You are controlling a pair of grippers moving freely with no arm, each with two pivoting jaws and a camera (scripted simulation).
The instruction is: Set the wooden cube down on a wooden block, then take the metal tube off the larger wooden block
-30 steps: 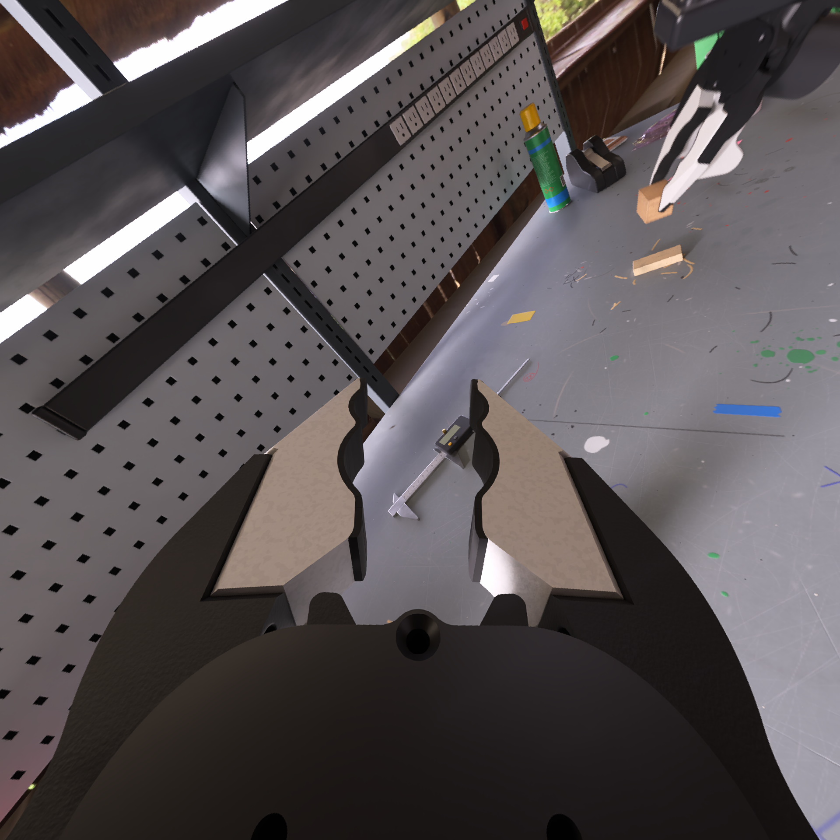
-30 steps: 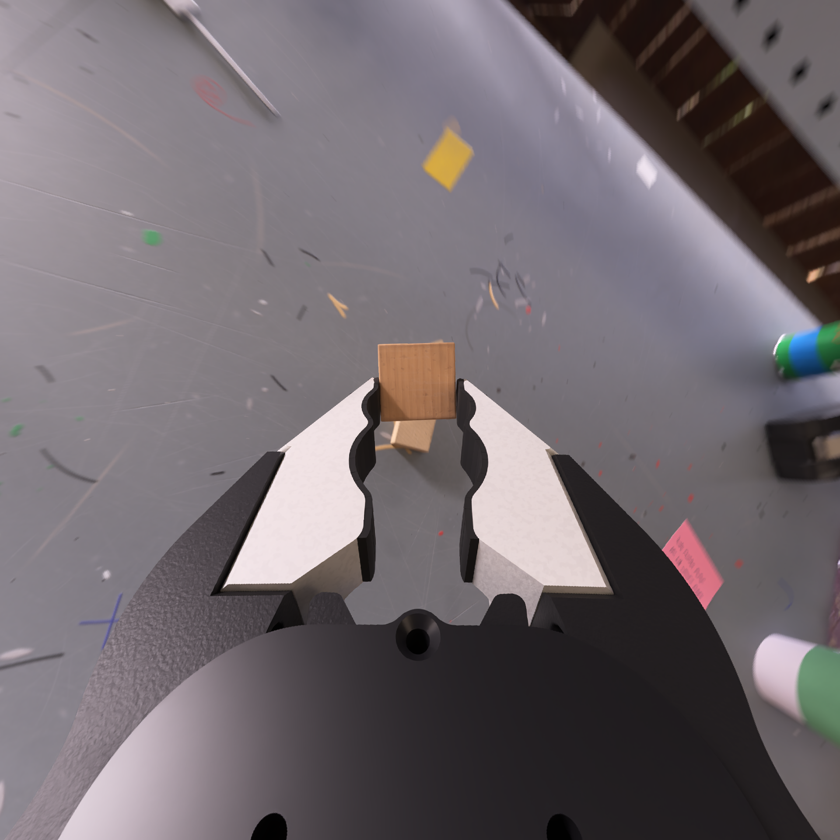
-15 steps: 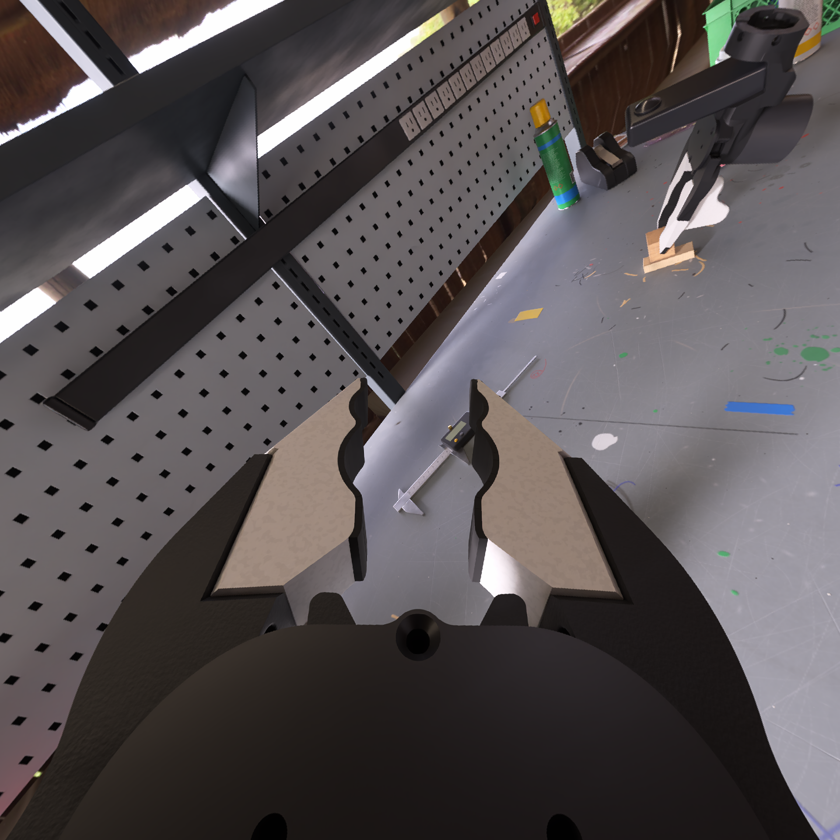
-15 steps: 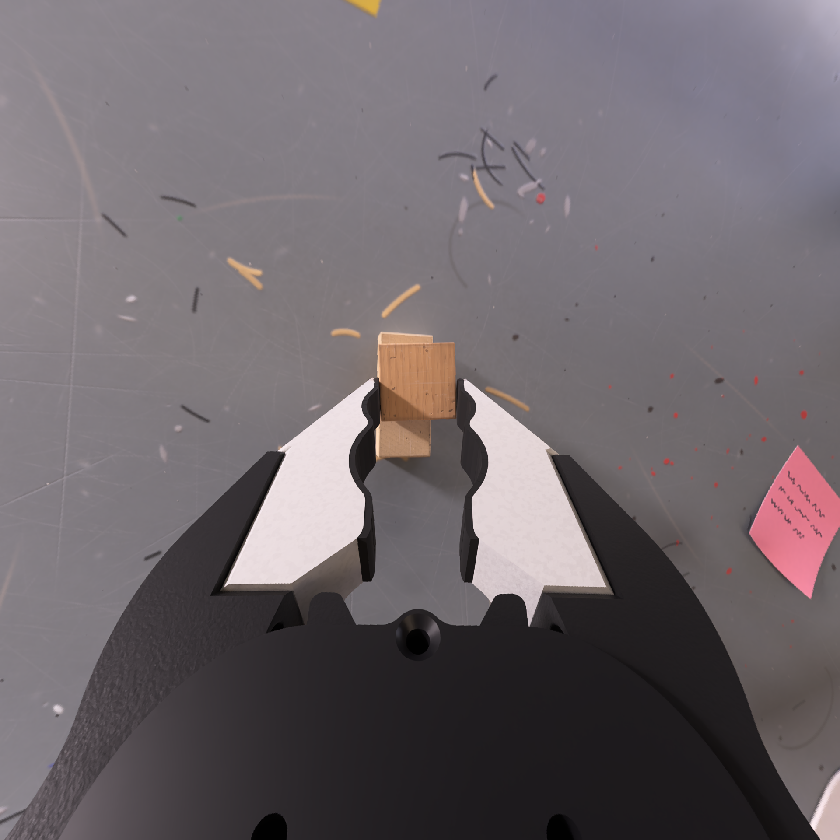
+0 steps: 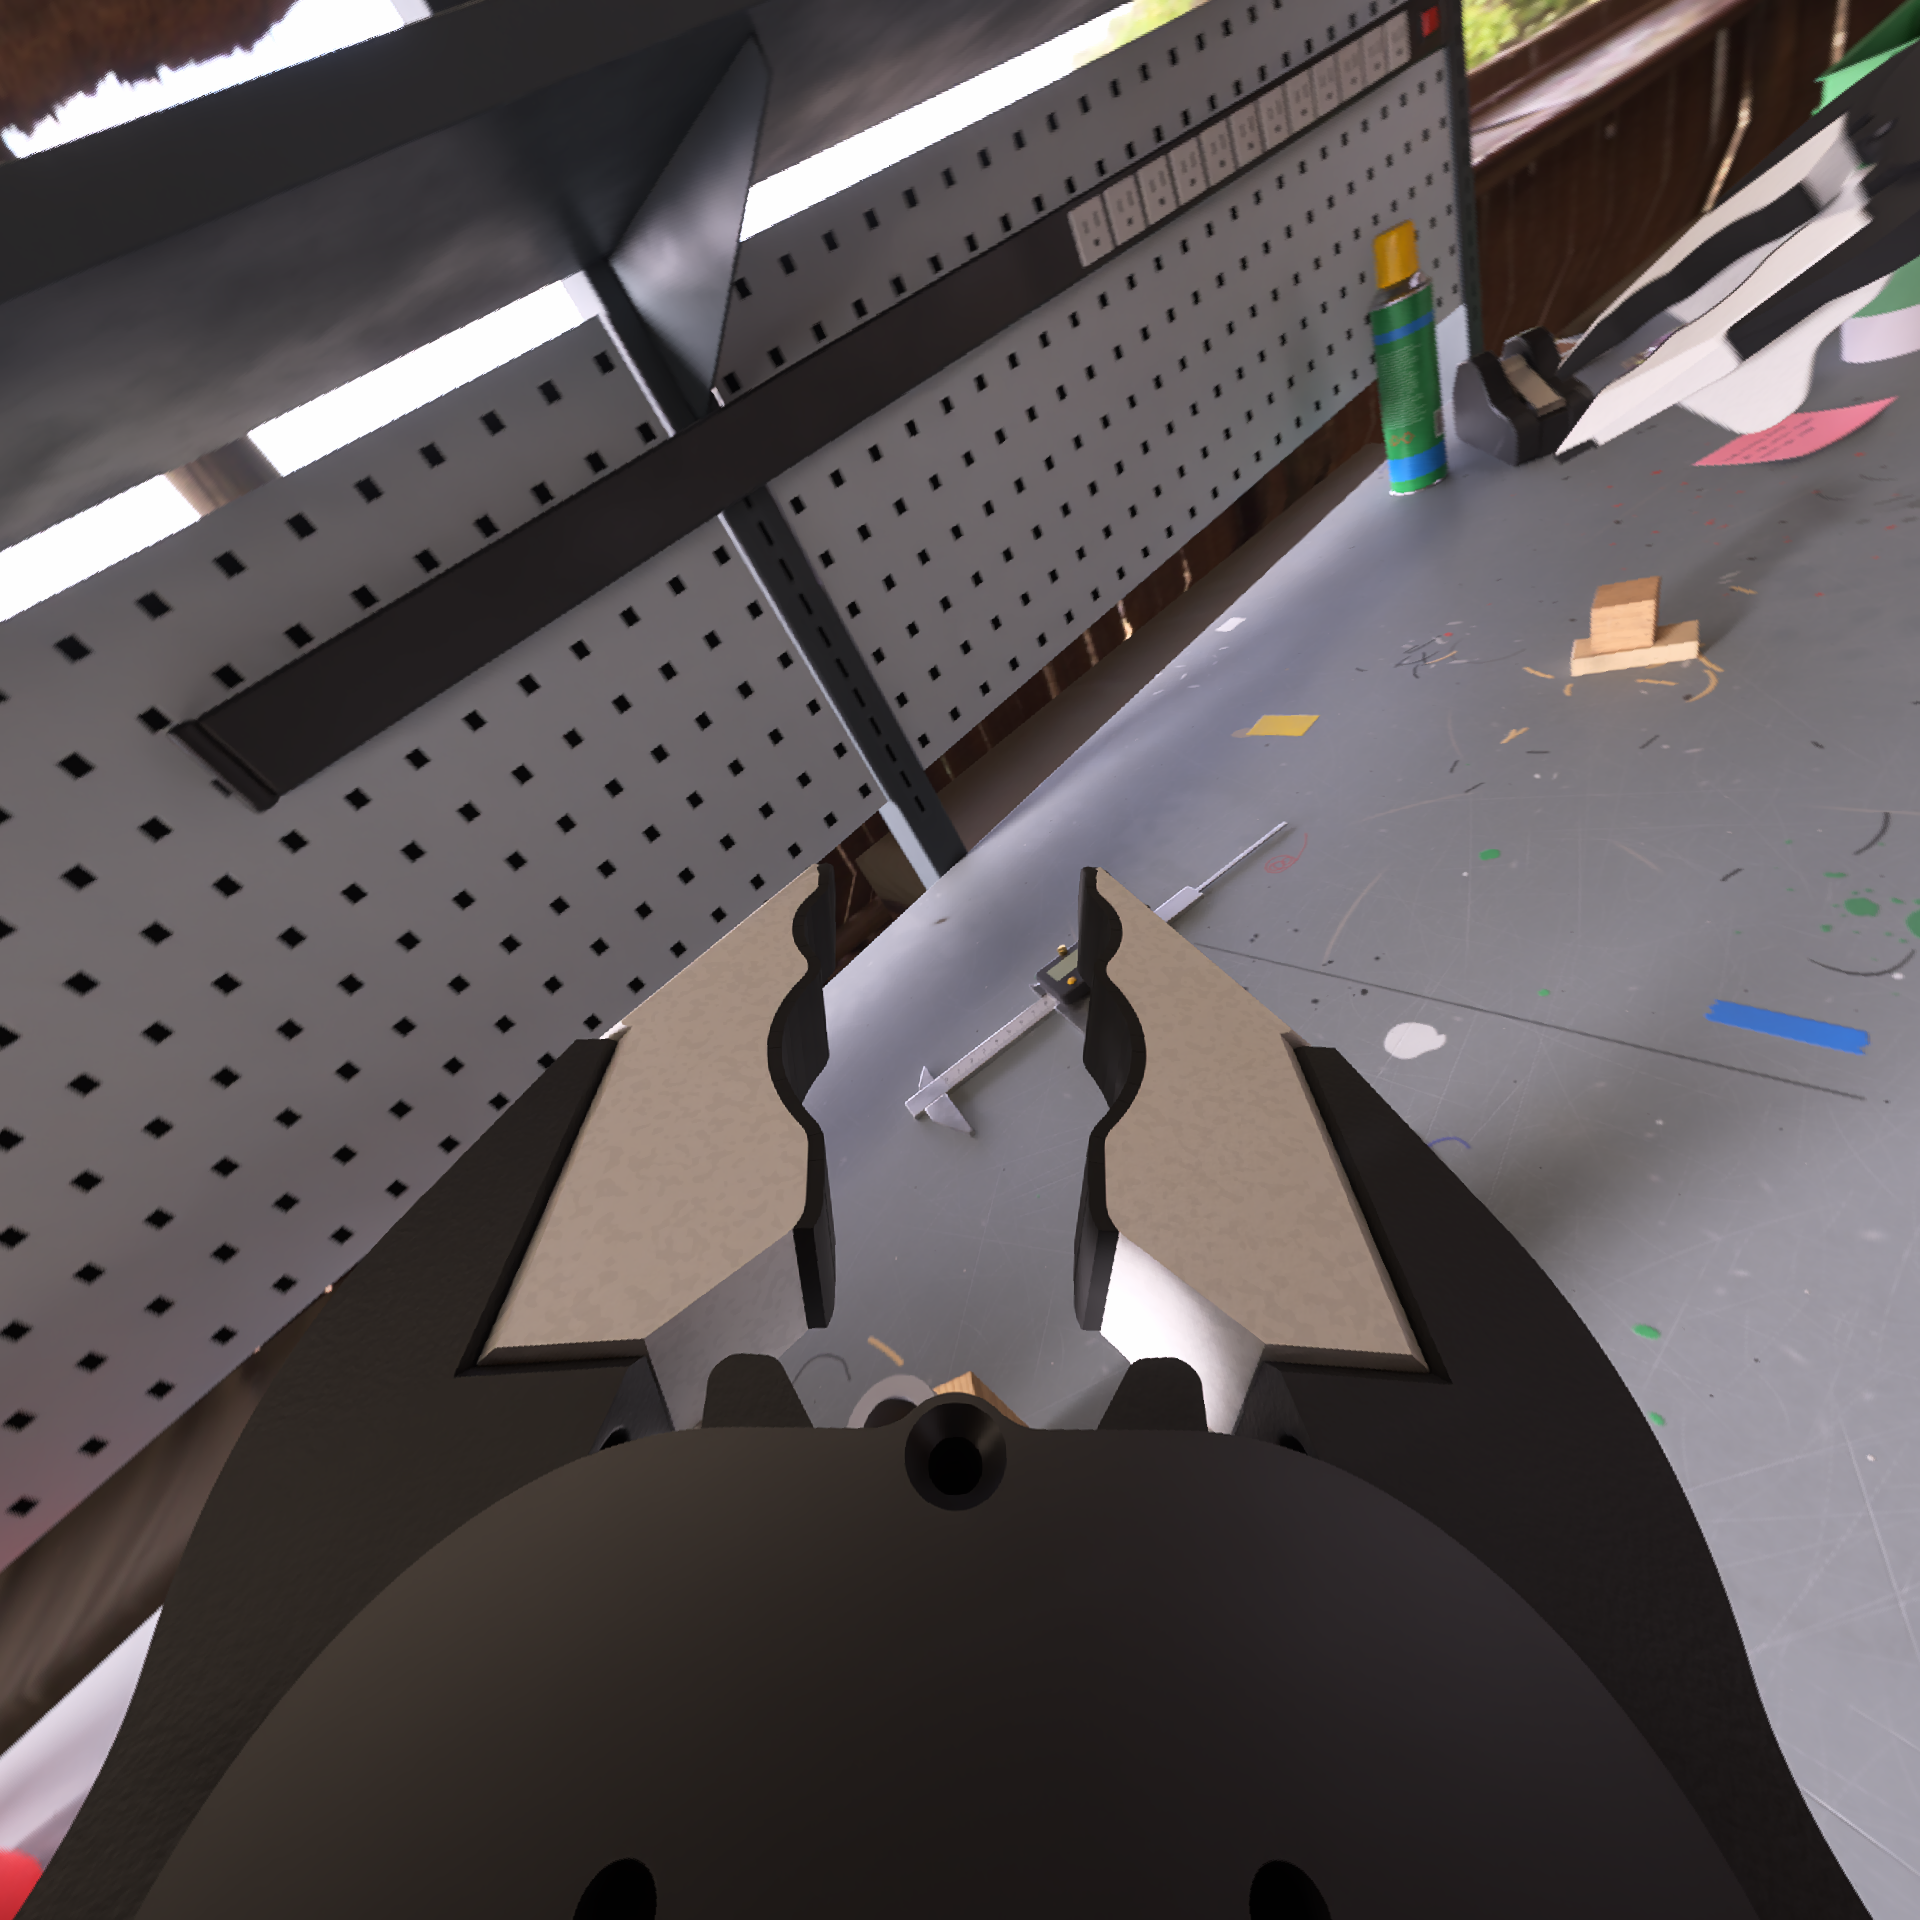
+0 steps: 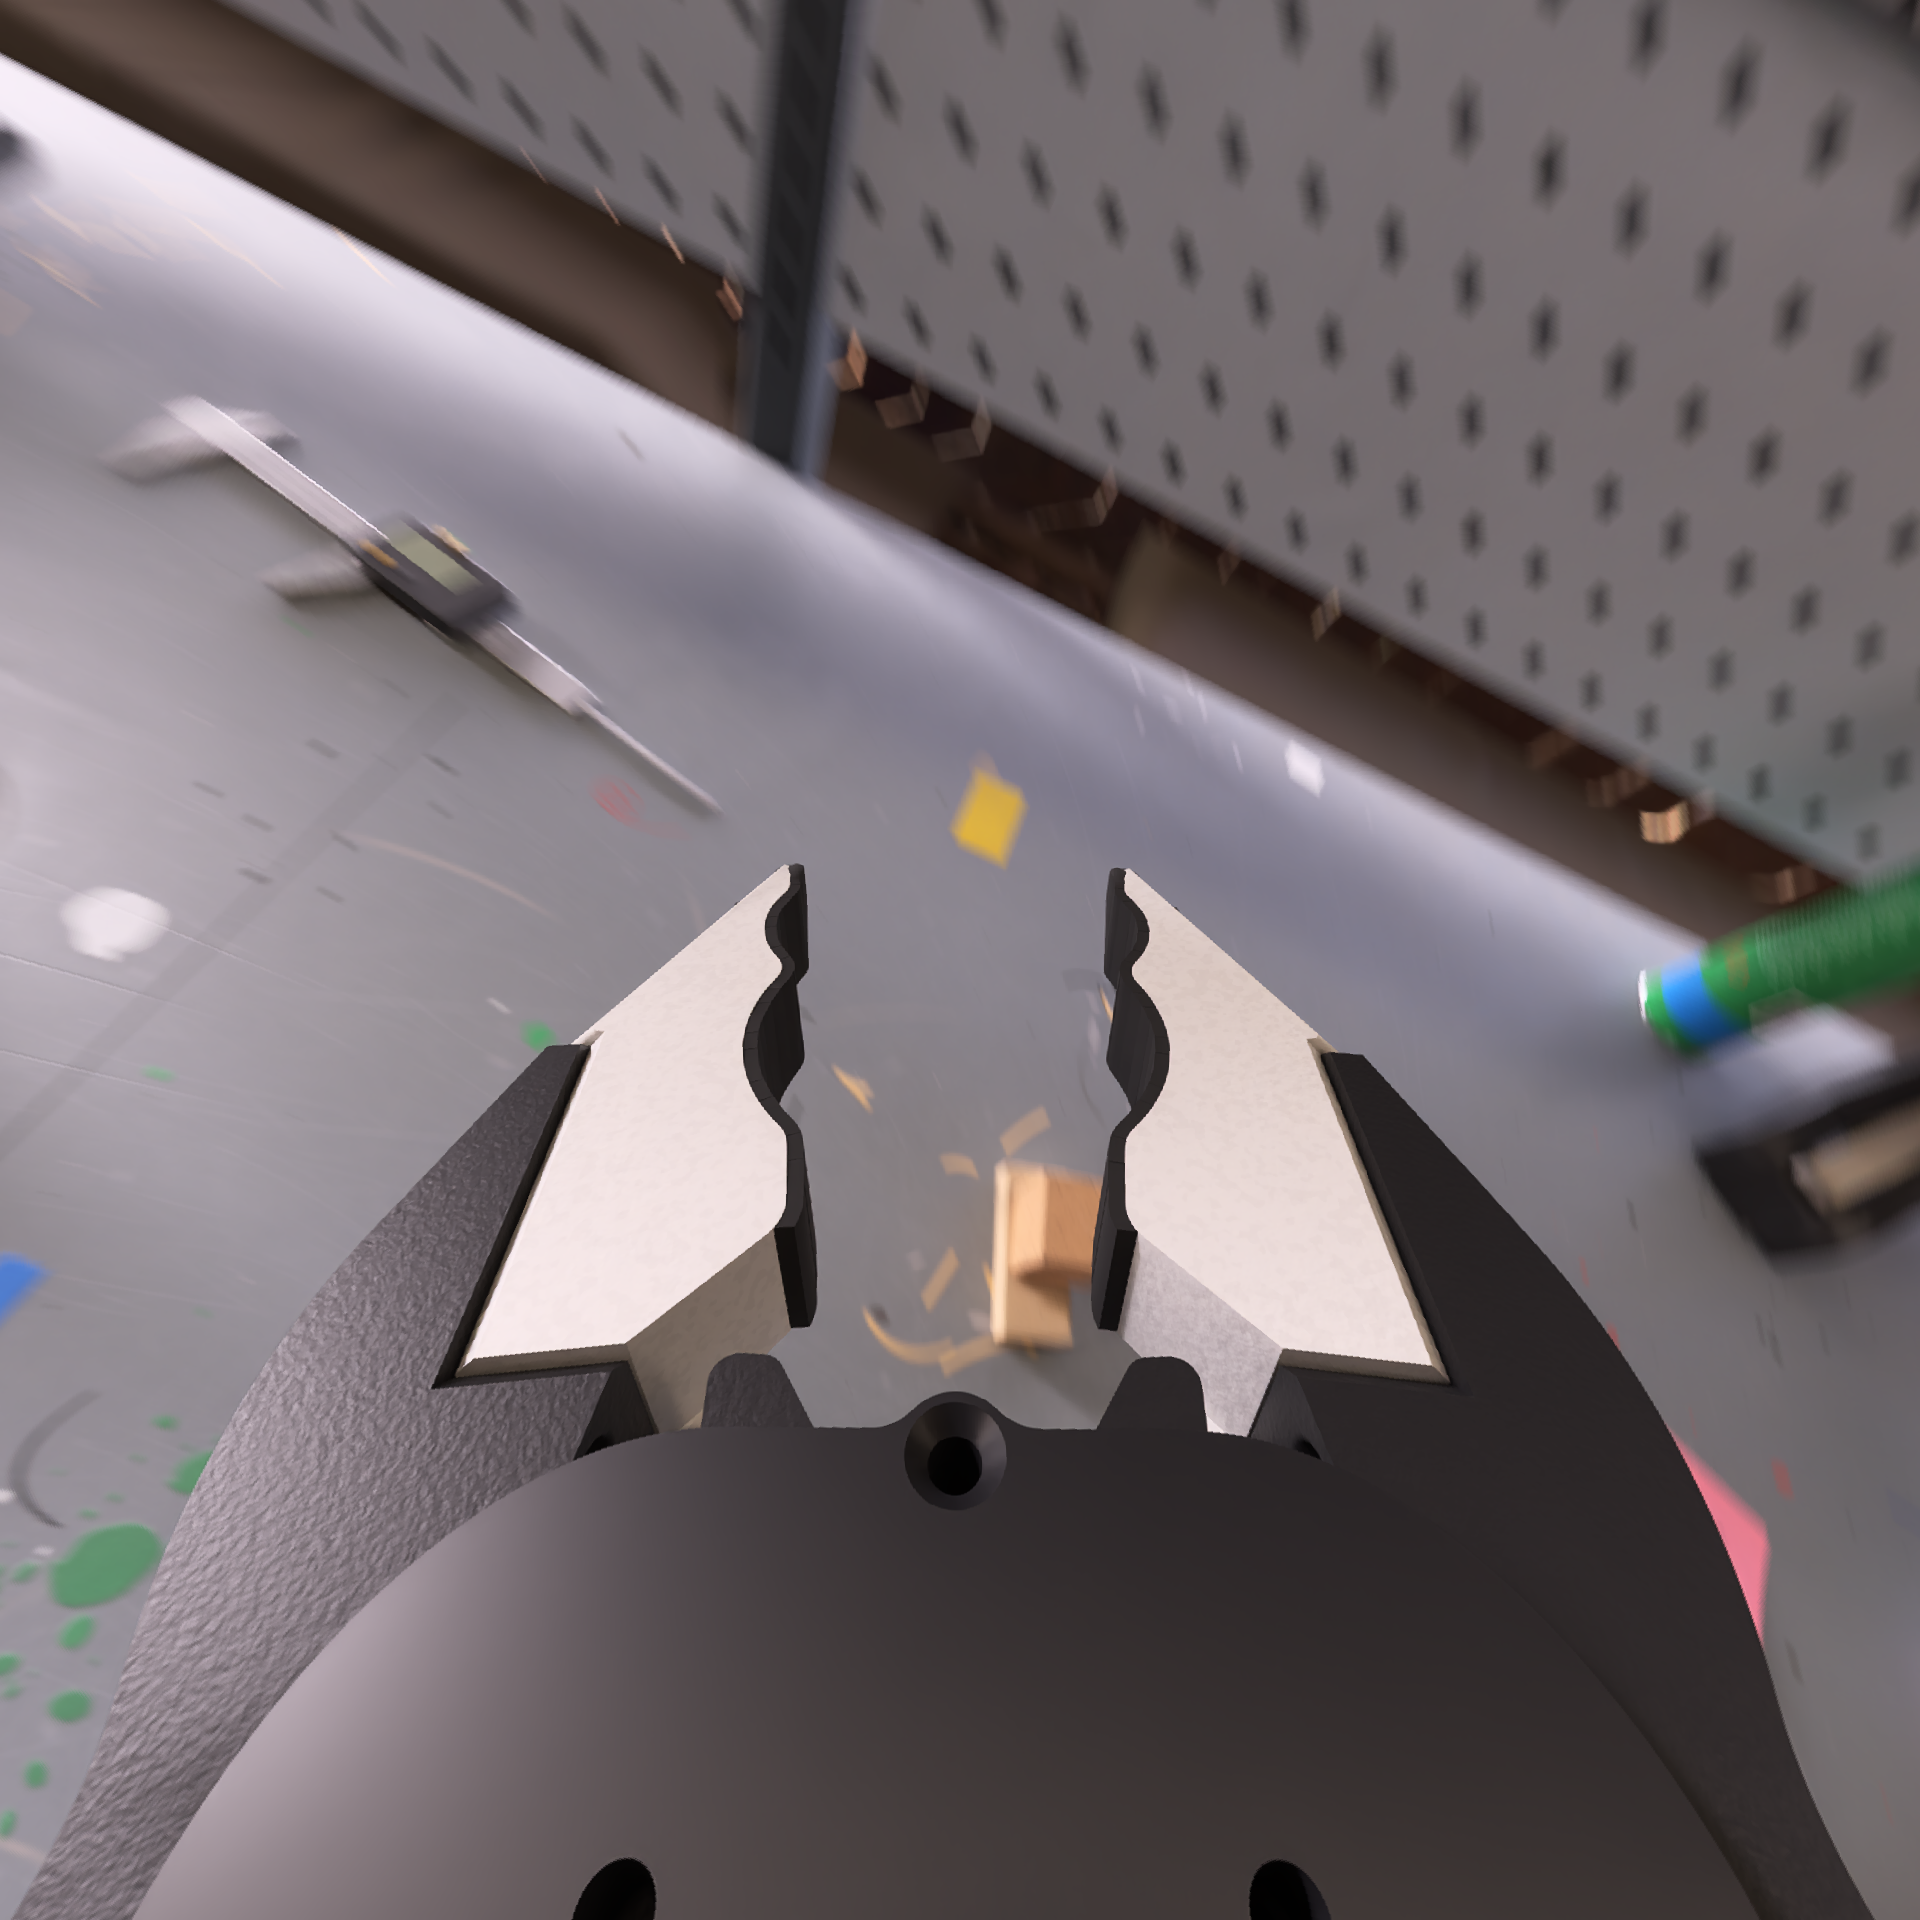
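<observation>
Wooden cube (image 5: 1624,613) atop wooden block (image 5: 1634,657), unheld.

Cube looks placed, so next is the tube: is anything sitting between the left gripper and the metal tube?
Cannot tell fully. Only a sliver of the metal tube and its larger wooden block shows at the base of the left gripper, below its open fingers. Nothing visible lies between them.

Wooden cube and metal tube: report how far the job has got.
Done: the wooden cube sits on the flat wooden block, and the right gripper is open and clear of it. In hand: nothing; the left gripper is open and empty. Left: the metal tube, a sliver beside wood behind the left gripper, not gripped.
</observation>
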